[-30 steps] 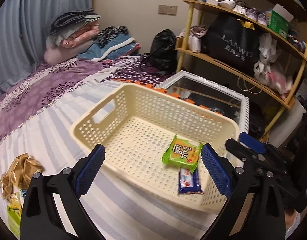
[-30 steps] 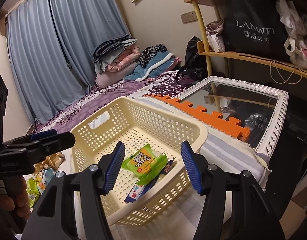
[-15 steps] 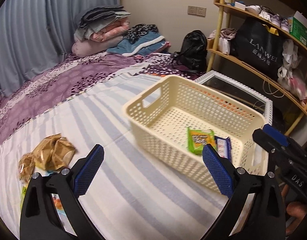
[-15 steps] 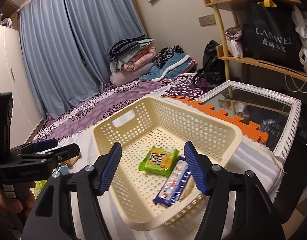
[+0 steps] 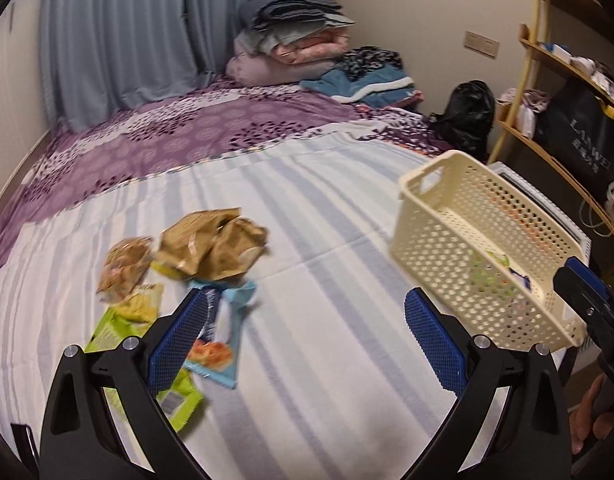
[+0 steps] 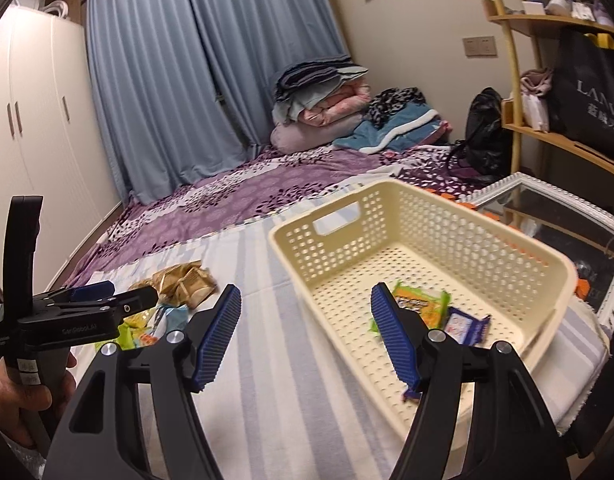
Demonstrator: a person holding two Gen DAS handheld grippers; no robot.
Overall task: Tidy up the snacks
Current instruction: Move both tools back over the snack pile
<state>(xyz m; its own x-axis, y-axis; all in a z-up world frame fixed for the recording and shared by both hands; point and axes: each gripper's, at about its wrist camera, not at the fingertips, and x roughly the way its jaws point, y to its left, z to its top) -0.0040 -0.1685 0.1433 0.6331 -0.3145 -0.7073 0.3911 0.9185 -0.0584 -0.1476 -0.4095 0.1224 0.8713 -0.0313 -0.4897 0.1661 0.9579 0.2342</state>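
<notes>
- The snack pile (image 5: 179,276) lies on the striped blanket (image 5: 327,360) over the bed, toward its left side and well apart from the basket (image 5: 483,248), which stands at the bed's right edge beside a framed mirror (image 6: 567,216).
- The left claw (image 5: 305,340) is the nearer one: its jaws stand wide apart with nothing between them, and its left pad overlaps the pile's near edge in the left wrist view, so the packets lie just ahead and to its left.
- The closest packet is a light blue wrapper (image 5: 223,332), lying flat with its long axis running roughly away from the claw. Green packets (image 5: 123,320) sit to its left and crumpled gold wrappers (image 5: 211,248) beyond it.
- To straddle the blue wrapper across its narrow width, the left claw would probably need to slide left and drop. Picking up one flat packet without dragging its neighbours looks like the main difficulty.
- The right claw (image 6: 307,336) hangs over the blanket at the basket's near left corner, its jaws opening and empty. The pile is further off from it, on its left.
- Two packets are already in the basket: a green and orange one (image 6: 427,304) and a blue bar (image 6: 463,324), toward the near right part of its floor.
</notes>
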